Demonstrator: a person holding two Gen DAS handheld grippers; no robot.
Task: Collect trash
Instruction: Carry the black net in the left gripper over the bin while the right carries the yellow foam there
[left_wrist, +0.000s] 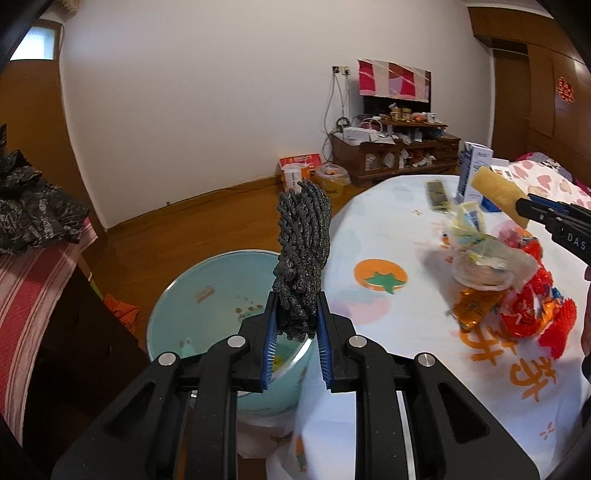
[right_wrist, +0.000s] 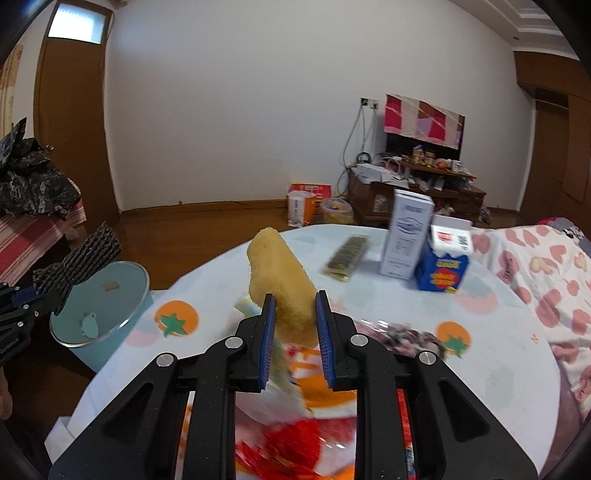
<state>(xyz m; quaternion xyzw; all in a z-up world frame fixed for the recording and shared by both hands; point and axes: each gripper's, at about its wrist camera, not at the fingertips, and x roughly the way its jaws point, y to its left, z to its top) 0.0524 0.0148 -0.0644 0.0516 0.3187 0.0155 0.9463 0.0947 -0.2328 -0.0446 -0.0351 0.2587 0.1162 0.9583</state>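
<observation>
Left gripper (left_wrist: 297, 325) clenches dark scrubber (left_wrist: 301, 258) above bin (left_wrist: 173, 295); right gripper (right_wrist: 295, 325) grasps yellow sponge (right_wrist: 284, 284); wrappers (left_wrist: 517, 295) remain on bench (left_wrist: 388, 236); collection appears partway.

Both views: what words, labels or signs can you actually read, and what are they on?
"DAS": right gripper, lettering cut off.
Orange Chinese characters: tablecloth, not legible to me.
Red emblem: door, too small.
White carton, blue box, snack wrappers: print blurred.
</observation>
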